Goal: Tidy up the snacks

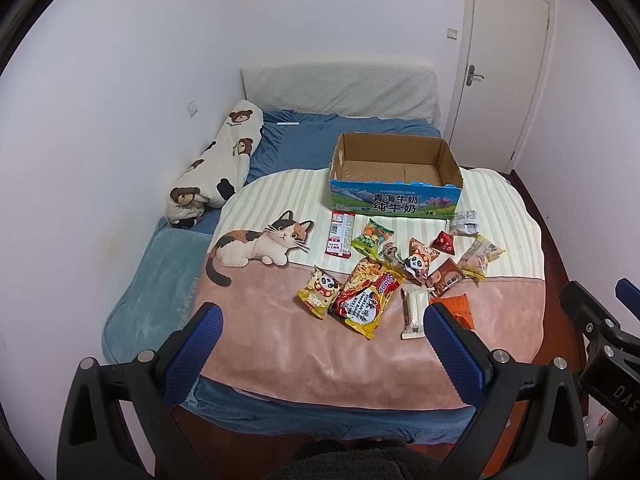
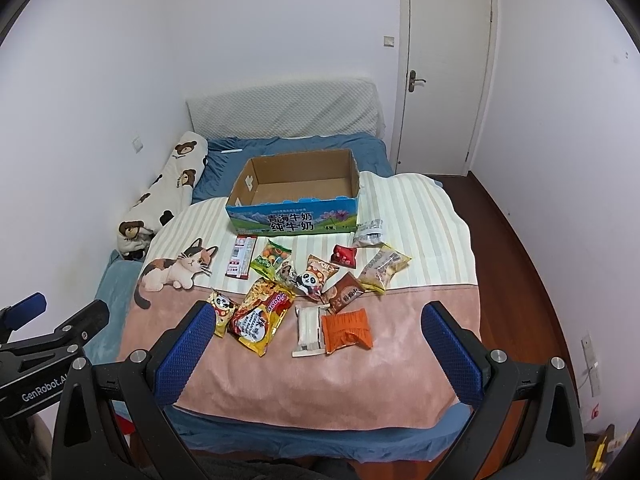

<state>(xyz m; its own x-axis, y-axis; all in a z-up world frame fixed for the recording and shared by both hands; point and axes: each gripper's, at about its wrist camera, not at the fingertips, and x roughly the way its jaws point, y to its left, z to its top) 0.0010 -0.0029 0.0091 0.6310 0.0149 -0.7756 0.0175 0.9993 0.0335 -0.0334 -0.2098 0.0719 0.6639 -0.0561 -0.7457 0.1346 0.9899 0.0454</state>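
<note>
From the left wrist, the left gripper [image 1: 322, 320] hangs with jaws wide apart and empty above scattered snack packets [image 1: 366, 298] on the pink cat-print blanket [image 1: 280, 344], near the open blue-printed cardboard box [image 1: 394, 196]. From the right wrist, the right gripper [image 2: 318, 320] is likewise spread and empty over the same packets.

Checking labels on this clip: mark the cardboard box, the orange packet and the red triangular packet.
cardboard box [image 2: 291, 222], right wrist view, printed front wall.
orange packet [image 2: 347, 329], right wrist view, middle.
red triangular packet [image 1: 444, 242], left wrist view, centre.
</note>
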